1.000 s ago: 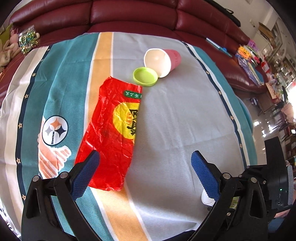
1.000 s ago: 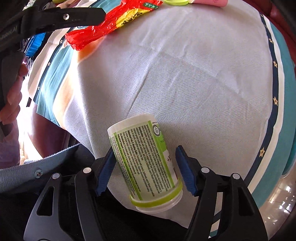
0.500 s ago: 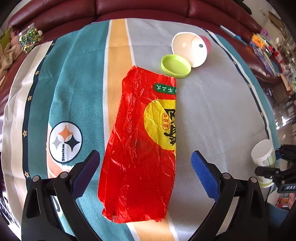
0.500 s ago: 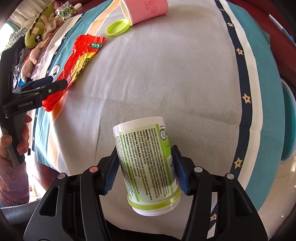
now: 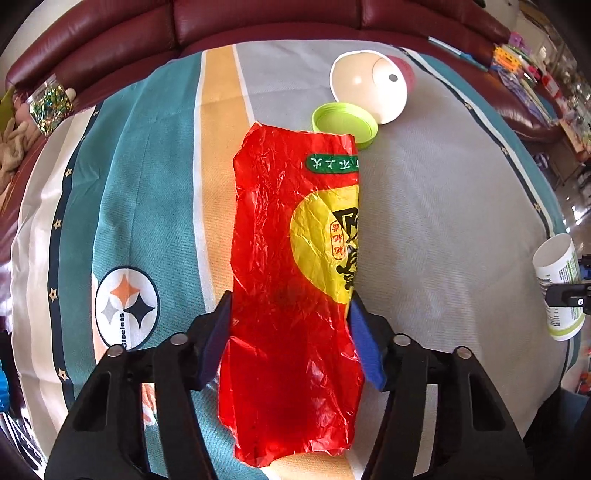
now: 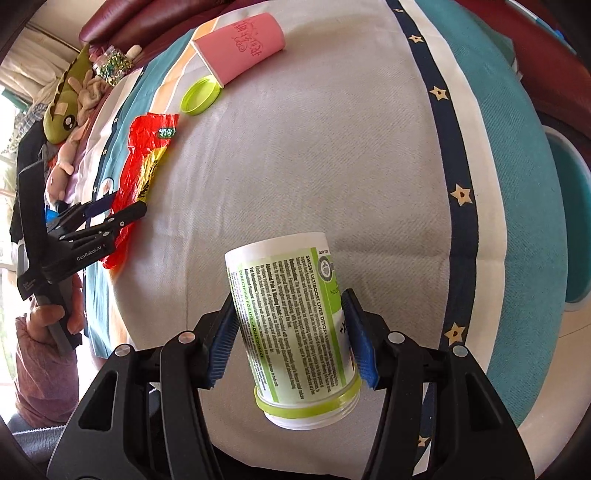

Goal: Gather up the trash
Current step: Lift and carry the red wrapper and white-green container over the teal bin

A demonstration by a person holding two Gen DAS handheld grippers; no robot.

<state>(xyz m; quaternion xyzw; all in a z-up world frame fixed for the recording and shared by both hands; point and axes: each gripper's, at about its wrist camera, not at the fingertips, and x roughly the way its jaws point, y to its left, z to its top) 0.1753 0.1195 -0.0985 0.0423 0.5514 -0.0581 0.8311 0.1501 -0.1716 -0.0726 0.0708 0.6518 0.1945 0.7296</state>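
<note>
Lying flat on the striped cloth (image 5: pixel 155 192), the red wrapper (image 5: pixel 291 295) stretches lengthwise between the pads of the left gripper (image 5: pixel 290 314), whose jaws have just been closing; both blue pads now meet the wrapper's long edges, so it is pinched across its width. Just beyond its far end sit a green lid (image 5: pixel 345 123) and, touching the lid, a pink cup (image 5: pixel 369 85) tipped on its side with its white mouth facing the camera.

The right gripper (image 6: pixel 290 325) is clamped on a white supplement bottle (image 6: pixel 295 325) with a green label, held clear of the cloth, its open threaded neck toward the camera. A hand (image 6: pixel 51 321) grips the left tool's handle at the table's edge. A dark red leather sofa (image 5: pixel 258 18) curves behind, with soft toys (image 6: pixel 70 107) and a glittery jar (image 5: pixel 50 107) at the cloth's far left corner.
</note>
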